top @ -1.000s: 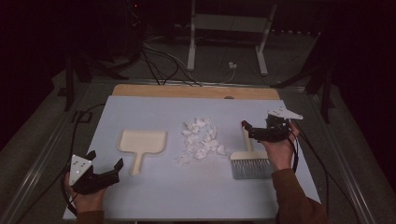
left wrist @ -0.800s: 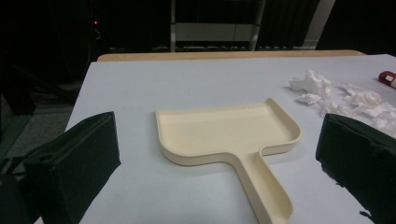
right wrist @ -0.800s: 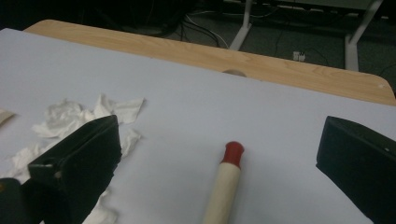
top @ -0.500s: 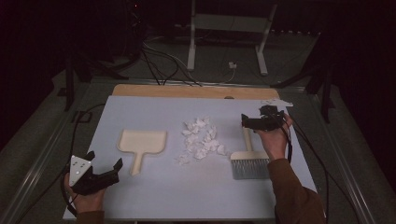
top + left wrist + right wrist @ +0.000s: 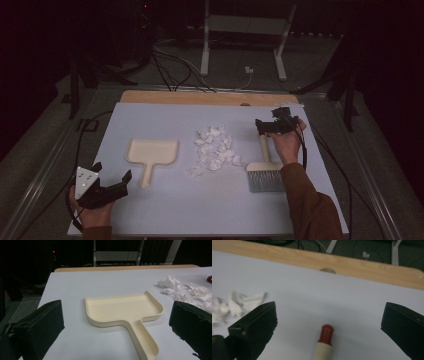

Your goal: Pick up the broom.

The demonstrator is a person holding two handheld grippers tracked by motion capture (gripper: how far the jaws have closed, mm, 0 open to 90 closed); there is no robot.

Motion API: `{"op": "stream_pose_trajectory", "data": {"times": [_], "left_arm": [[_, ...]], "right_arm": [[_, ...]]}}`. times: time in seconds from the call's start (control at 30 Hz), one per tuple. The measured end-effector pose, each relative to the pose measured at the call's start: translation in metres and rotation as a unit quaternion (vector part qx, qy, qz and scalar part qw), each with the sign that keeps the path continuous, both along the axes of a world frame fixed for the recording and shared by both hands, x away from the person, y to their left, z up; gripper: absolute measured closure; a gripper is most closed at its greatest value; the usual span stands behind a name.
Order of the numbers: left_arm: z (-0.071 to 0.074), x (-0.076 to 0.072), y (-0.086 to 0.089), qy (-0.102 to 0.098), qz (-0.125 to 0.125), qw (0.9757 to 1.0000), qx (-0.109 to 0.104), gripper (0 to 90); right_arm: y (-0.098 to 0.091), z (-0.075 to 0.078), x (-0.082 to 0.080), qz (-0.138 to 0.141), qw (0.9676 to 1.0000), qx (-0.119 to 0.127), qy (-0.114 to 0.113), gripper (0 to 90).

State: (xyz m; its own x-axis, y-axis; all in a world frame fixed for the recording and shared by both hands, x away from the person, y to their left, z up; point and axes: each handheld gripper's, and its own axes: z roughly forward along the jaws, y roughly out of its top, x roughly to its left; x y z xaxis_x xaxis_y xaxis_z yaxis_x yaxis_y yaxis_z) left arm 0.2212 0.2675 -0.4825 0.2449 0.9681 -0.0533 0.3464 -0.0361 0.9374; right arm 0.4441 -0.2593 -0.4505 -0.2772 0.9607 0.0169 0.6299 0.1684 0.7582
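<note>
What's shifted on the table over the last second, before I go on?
The right tongs tipped forward and down over the far end of the brush handle, jaws open with the red tip between them, nothing gripped yet. The left tongs stayed at the near left, open, facing the dustpan. Dustpan, paper scraps and brush have not moved.

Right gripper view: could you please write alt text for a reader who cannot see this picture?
The right gripper, its two black fingers spread wide apart, hangs above the red-tipped cream handle of a brush lying on a pale sheet. Crumpled white paper scraps lie at the left, and the table's wooden edge runs across the top.
</note>
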Motion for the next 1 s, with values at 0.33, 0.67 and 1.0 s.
{"op": "stream_pose_trajectory", "data": {"times": [0.33, 0.67, 1.0], "left_arm": [[0.0, -0.001, 0.0, 0.0, 0.003, 1.0, -0.004, 0.4], [0.0, -0.001, 0.001, 0.003, 0.006, 1.0, -0.007, 0.4], [-0.001, 0.0, -0.001, 0.006, 0.005, 1.0, -0.003, 0.3]], "right_arm": [[0.001, -0.023, 0.013, -0.006, 0.9985, 0.006, 0.055, 3.8], [-0.002, -0.037, 0.018, -0.027, 0.9953, -0.001, 0.093, 22.5], [0.0, -0.055, 0.014, -0.043, 0.9883, 0.011, 0.146, 44.5]]}}
